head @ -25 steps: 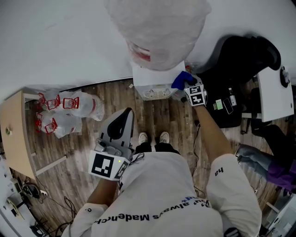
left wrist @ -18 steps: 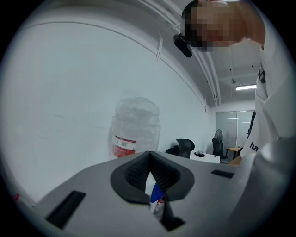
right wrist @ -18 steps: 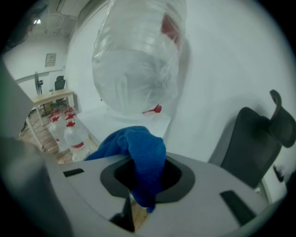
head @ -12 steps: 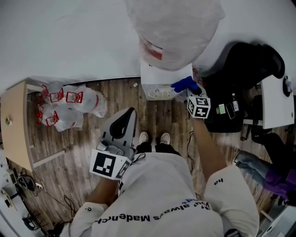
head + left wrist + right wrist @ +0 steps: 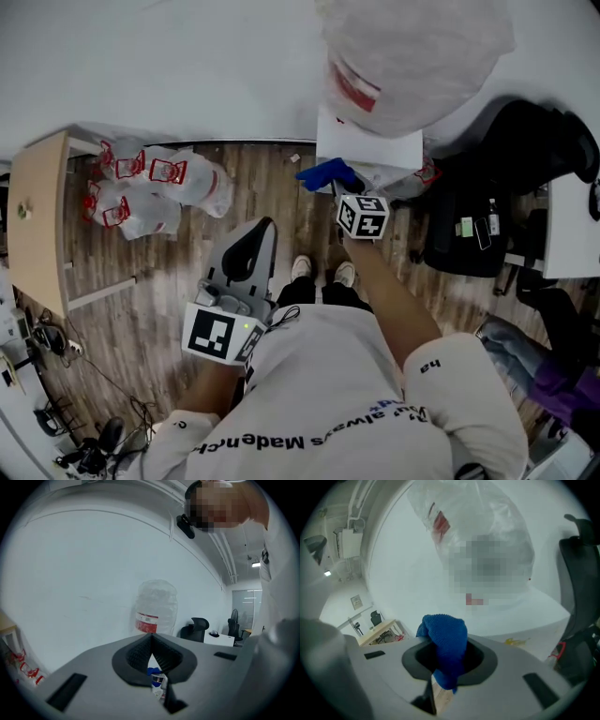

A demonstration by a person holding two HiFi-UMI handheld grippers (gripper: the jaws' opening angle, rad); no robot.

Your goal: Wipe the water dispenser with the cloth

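Nearest us, low centre-left of the head view, the L tool (image 5: 258, 234) is held by the body. Its jaws are pressed together on nothing, tips aimed up-frame. Further out, the R tool (image 5: 336, 187) pinches the blue cloth (image 5: 322, 174).

Change: a sec ago the cloth sat by the right front corner of the water dispenser (image 5: 367, 148); now it's at the left front corner. We reckon one pass across the front edge is done, other faces prob. still to do. Contact w/ the casing isn't clear.

The cloth is bunched, long axis approx. left-right in the head view, free end pointing frame-left. In the right gripper view it droops down between the jaws. Beyond, upper right, the plastic-wrapped bottle (image 5: 412, 56) sits upright on the dispenser.
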